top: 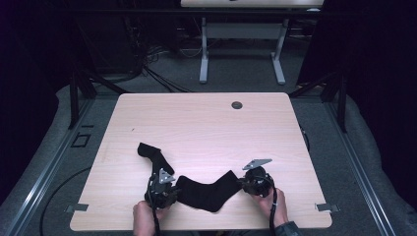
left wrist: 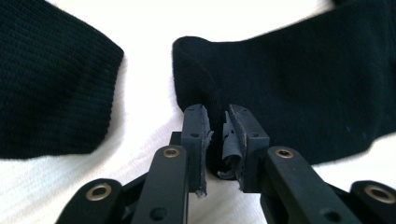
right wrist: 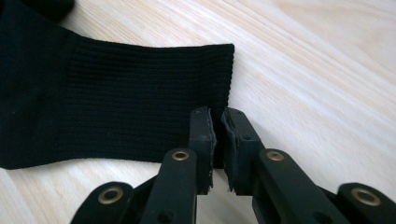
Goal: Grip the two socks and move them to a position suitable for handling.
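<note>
Two black socks on a pale wooden tabletop (top: pixel 206 123), near its front edge. The near sock (top: pixel 209 191) lies stretched between 2 hand-held claws. Left claw (top: pixel 169 191): jaws nearly closed, pinching a fold at one end of the near sock (left wrist: pixel 289 88), with a narrow gap between the worn pads. Right claw (top: pixel 246 182): jaws closed on the ribbed cuff edge of the same sock (right wrist: pixel 116 102), pads pressing the fabric at its corner. The second sock (top: pixel 155 156) lies flat and free on the tabletop, just behind the left claw, apart from the near sock (left wrist: pixel 51 79)
</note>
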Tool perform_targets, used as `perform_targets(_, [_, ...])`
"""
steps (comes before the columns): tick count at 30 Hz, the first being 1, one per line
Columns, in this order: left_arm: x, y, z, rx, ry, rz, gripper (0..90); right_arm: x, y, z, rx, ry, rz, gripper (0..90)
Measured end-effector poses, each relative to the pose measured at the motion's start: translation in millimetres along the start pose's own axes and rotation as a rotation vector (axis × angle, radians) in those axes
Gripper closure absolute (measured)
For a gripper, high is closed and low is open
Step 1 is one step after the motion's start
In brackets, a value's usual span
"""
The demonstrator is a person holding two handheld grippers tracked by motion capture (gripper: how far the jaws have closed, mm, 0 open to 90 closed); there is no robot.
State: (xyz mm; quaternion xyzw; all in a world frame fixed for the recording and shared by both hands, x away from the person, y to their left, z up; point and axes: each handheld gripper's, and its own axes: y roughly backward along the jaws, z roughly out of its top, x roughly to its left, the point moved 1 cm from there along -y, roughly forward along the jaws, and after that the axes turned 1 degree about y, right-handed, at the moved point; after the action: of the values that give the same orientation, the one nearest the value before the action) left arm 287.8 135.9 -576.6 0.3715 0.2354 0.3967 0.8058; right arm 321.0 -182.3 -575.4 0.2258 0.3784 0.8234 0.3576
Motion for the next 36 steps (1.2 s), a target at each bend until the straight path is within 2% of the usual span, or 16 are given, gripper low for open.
perform_targets(2, [-0.9,0.8,-1.2,-0.002,-0.003,-0.001,73.6,-0.9,2.4,-2.6,0.006,-0.006,-0.012,81.6])
perform_targets(3, [-2.5,1.8,-3.0,-0.003,-0.004,-0.002,69.9,-1.5,6.7,-8.0,0.002,-0.026,-0.019,81.2])
perform_targets(6, [-2.7,4.1,-4.1,0.006,-0.002,-0.001,56.4,-1.5,12.0,-12.9,0.013,-0.029,-0.024,76.0])
perform_targets(7, [-2.0,6.2,-4.4,0.001,0.005,-0.003,56.4,-1.5,12.0,-12.9,0.013,-0.029,-0.024,76.0])
perform_targets(9, [1.9,17.9,-1.5,-0.045,0.020,0.016,43.7,-5.0,20.4,-15.2,-0.029,-0.059,-0.019,68.8])
perform_targets(10, [1.9,17.9,-1.5,-0.045,0.020,0.016,41.5,-5.0,20.4,-15.2,-0.029,-0.059,-0.019,68.8])
perform_targets(11, [4.0,23.0,1.3,-0.071,0.030,0.023,41.5,-6.5,22.9,-14.9,-0.036,-0.065,-0.020,68.3])
perform_targets(12, [5.4,26.5,4.4,-0.085,0.036,0.022,39.1,-9.3,28.3,-11.3,-0.069,-0.074,-0.028,66.6])
perform_targets(14, [7.0,28.6,12.2,-0.094,0.026,0.033,38.9,-9.8,29.4,-8.3,-0.072,-0.057,-0.024,66.5])
perform_targets(15, [6.4,25.3,19.5,-0.088,-0.002,0.023,40.6,-7.1,27.6,-1.5,-0.085,-0.020,-0.023,66.9])
perform_targets(17, [0.7,17.0,26.6,-0.078,-0.040,0.002,43.2,-3.9,22.2,3.7,-0.084,0.011,-0.014,68.2])
perform_targets(18, [0.7,17.0,26.6,-0.078,-0.040,0.002,46.1,-2.9,18.5,5.9,-0.073,0.030,-0.008,68.9])
perform_targets(19, [-5.9,6.1,30.9,-0.053,-0.071,-0.017,50.2,-2.1,12.9,7.8,-0.060,0.041,0.007,70.3])
perform_targets(22, [-10.8,-6.8,31.6,-0.019,-0.094,-0.046,60.0,-1.2,3.6,8.7,-0.025,0.057,0.013,74.7])
perform_targets(28, [-5.8,-14.8,22.3,0.004,-0.075,-0.055,66.0,-2.3,0.5,4.1,-0.010,0.057,-0.005,77.8])
perform_targets(36, [0.6,-9.9,11.2,-0.021,-0.040,-0.066,65.7,-0.3,3.0,-0.6,-0.009,0.048,-0.015,77.9])
